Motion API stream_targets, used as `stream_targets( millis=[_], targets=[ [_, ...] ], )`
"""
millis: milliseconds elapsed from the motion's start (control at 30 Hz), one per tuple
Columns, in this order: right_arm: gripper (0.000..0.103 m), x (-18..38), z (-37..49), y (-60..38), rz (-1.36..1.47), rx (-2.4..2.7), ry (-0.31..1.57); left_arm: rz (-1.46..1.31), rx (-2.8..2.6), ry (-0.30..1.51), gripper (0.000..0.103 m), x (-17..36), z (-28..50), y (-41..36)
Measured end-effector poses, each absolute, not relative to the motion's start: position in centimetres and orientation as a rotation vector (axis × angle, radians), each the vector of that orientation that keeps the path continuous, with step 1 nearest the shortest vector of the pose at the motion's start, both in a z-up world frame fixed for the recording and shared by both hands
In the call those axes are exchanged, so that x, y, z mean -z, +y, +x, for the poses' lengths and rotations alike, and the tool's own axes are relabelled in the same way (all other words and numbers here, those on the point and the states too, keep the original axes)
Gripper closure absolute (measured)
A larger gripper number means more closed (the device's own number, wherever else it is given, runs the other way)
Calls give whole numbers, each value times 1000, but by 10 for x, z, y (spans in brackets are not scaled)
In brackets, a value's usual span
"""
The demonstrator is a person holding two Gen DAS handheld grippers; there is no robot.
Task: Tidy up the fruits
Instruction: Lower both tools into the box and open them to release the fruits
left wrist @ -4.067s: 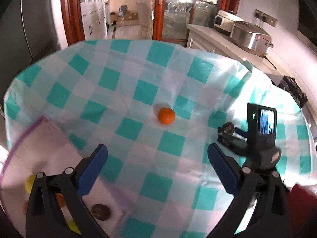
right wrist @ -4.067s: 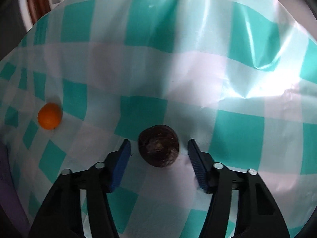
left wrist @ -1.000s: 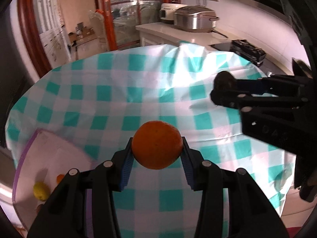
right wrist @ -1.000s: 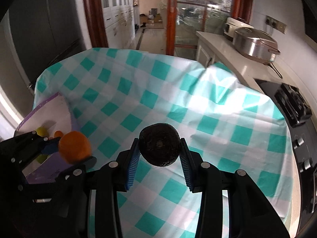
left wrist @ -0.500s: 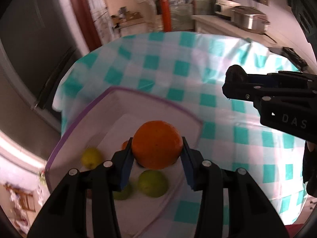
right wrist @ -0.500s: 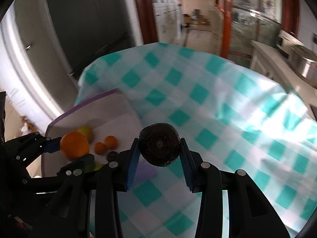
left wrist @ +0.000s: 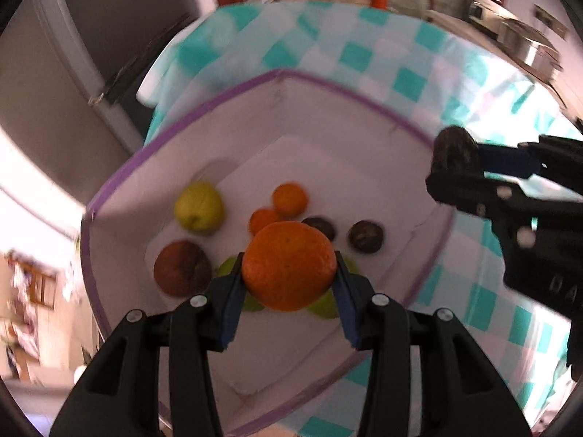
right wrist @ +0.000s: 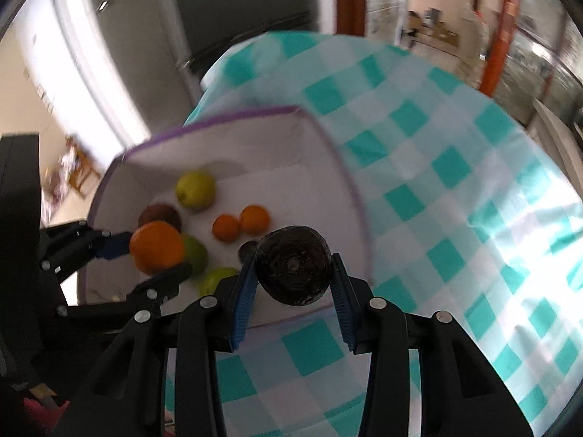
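My left gripper [left wrist: 288, 284] is shut on an orange [left wrist: 288, 266] and holds it above the white, purple-rimmed basket [left wrist: 328, 83]. The orange also shows in the right wrist view [right wrist: 156, 247]. My right gripper [right wrist: 292, 276] is shut on a dark brown fruit [right wrist: 293, 266] over the basket's near right rim [right wrist: 349, 171]. That dark fruit shows in the left wrist view [left wrist: 453, 151] at the right. Inside the basket lie a yellow-green fruit [left wrist: 198, 205], two small oranges [left wrist: 289, 198], dark brown fruits [left wrist: 365, 236] and green fruits partly hidden under my grippers.
The basket stands at the corner of a table with a teal-and-white checked cloth [right wrist: 455, 167]. The table edge drops off behind and left of the basket [left wrist: 160, 83]. A kitchen counter with a steel pot [left wrist: 524, 42] lies at the far right.
Both grippers have moved left and closer, holding their fruits. The basket now fills the middle of both views, and my left gripper hangs right over the fruits inside.
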State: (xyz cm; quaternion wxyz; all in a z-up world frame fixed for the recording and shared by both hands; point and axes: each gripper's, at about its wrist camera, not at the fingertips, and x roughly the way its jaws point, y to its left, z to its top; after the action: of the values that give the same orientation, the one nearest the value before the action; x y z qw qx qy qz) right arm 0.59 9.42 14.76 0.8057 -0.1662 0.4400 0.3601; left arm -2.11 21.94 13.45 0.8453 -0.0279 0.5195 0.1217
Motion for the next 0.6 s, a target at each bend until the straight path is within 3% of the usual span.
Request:
stream_targets(
  millis=[600],
  targets=[
    [63,-69,0,180,-509,-810,1133,-167,-445,1277,57,-83,-46,278]
  ],
)
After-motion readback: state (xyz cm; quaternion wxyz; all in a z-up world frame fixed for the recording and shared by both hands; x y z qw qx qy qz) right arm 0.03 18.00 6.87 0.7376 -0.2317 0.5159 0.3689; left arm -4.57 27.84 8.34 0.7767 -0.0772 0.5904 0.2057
